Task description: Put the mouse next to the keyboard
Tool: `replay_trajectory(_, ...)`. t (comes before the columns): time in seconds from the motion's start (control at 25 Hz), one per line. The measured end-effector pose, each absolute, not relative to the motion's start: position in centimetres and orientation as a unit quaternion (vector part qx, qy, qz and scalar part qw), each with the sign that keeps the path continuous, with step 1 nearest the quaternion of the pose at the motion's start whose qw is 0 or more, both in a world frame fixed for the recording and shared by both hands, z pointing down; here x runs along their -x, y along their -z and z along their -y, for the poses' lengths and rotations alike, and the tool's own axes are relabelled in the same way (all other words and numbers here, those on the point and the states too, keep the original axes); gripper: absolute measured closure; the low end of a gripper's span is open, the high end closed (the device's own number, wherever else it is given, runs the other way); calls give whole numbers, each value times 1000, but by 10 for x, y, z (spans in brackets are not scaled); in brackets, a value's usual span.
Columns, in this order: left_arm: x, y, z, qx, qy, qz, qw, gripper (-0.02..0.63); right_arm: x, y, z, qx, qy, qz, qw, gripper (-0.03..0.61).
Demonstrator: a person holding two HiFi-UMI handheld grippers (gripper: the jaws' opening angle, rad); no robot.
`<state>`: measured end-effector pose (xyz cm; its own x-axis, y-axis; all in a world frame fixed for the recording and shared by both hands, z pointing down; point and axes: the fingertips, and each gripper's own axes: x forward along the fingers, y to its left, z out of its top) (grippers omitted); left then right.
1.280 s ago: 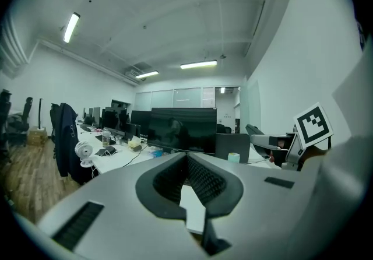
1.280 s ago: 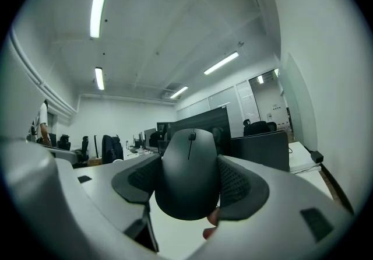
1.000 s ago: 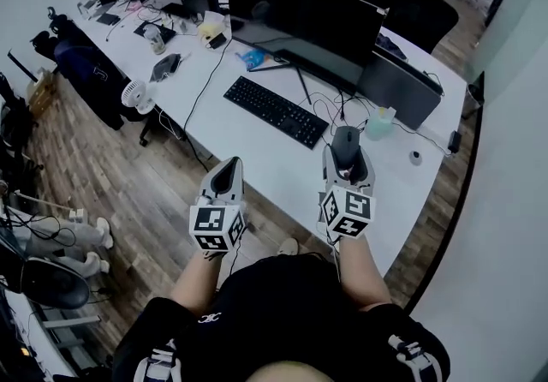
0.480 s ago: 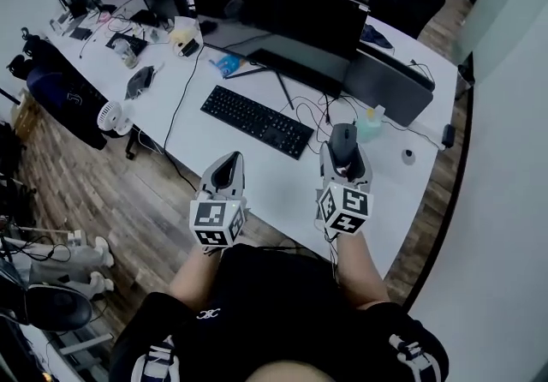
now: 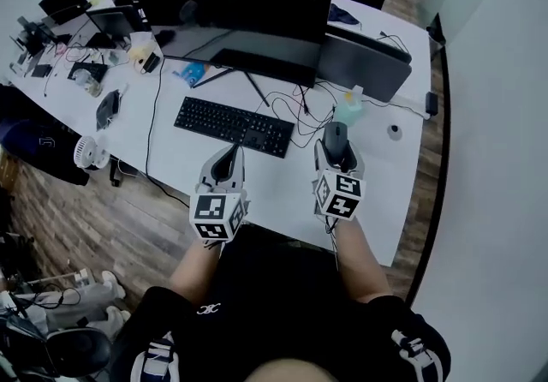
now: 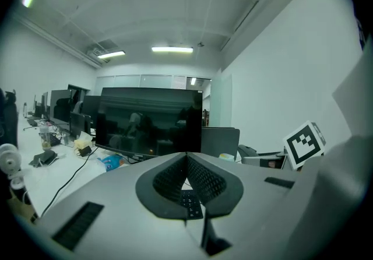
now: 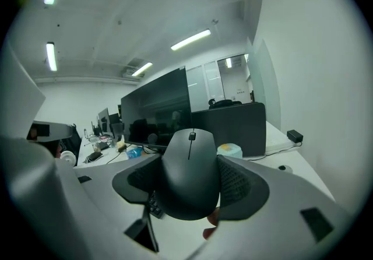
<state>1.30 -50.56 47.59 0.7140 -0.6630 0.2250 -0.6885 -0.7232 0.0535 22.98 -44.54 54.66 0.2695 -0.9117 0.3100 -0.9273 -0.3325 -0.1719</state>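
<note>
A black mouse sits between the jaws of my right gripper, which is shut on it. In the head view the mouse hangs over the white desk, right of the black keyboard. My left gripper hovers just in front of the keyboard's right end, its jaws pressed together with nothing between them. Through the left gripper view a few keyboard keys show below the closed jaws.
A wide dark monitor stands behind the keyboard, with cables and a pale round container to its right. A dark panel and a small puck lie further right. Clutter fills the desk's left end.
The view has drawn closer to the desk. Both grippers moved forward, so the mouse now hangs over the desk right of the keyboard. Neither gripper changed its state.
</note>
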Motion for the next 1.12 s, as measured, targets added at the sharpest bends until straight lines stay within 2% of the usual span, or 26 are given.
replay_trajectory(0.56,-6,-483,592,-951,-93,283,77,601,-242,-698,483,-836,-336,421,108,264)
replay_trajectory(1.0,10,-497,615,-948,-98,287,99,601,-237,-754,483,-819,-402,367,183,264)
replay_trajectory(1.12,16,-497,619,-946,-96,293,101,601,-217,-770,497,-792,-437,401,143,264)
